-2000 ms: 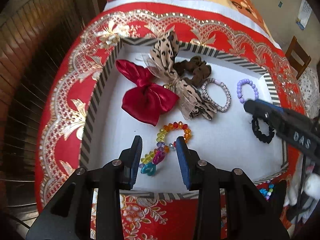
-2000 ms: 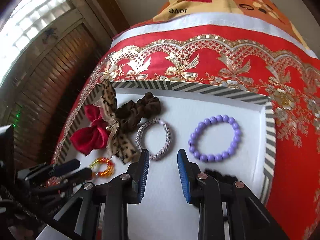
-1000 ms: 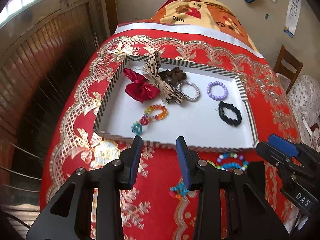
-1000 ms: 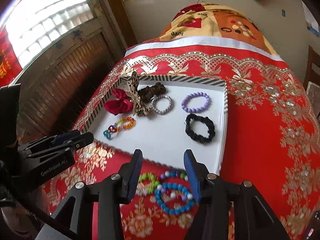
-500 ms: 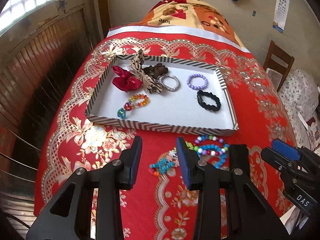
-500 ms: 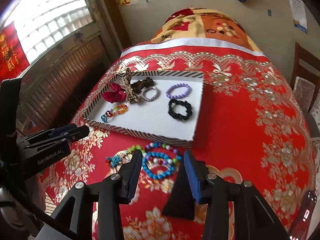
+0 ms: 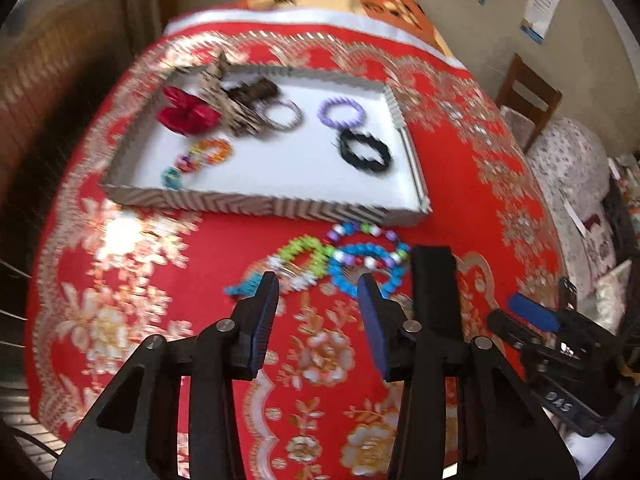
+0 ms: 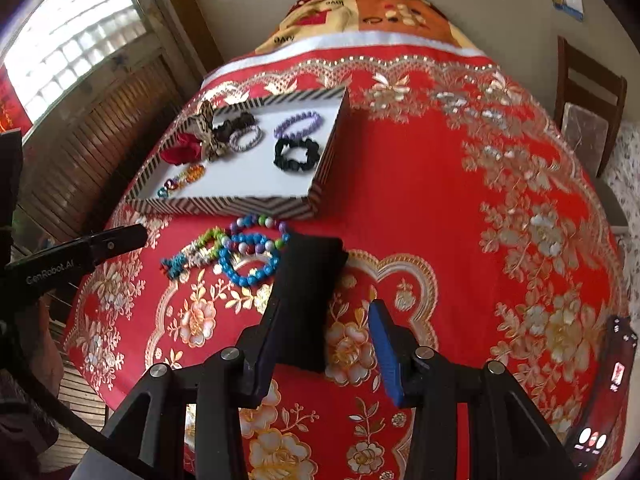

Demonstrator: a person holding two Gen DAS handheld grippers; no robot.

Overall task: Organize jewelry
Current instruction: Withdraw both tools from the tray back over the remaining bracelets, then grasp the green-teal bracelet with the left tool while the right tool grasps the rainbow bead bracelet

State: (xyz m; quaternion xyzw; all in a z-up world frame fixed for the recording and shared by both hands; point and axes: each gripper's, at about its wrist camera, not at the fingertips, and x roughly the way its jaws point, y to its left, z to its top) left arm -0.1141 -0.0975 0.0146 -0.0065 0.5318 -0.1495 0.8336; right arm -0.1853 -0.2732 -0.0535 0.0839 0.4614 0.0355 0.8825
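Red bedspread [image 8: 420, 208]: tray [image 8: 224, 202] now farther off.

Both tools are black plastic frames with round silver screws at the joints and blue pads lining the fingers. The left gripper [image 7: 318, 288] body reads "GenRobot.AI" in grey; the right gripper [image 8: 320, 320] carries white "DAS" lettering.
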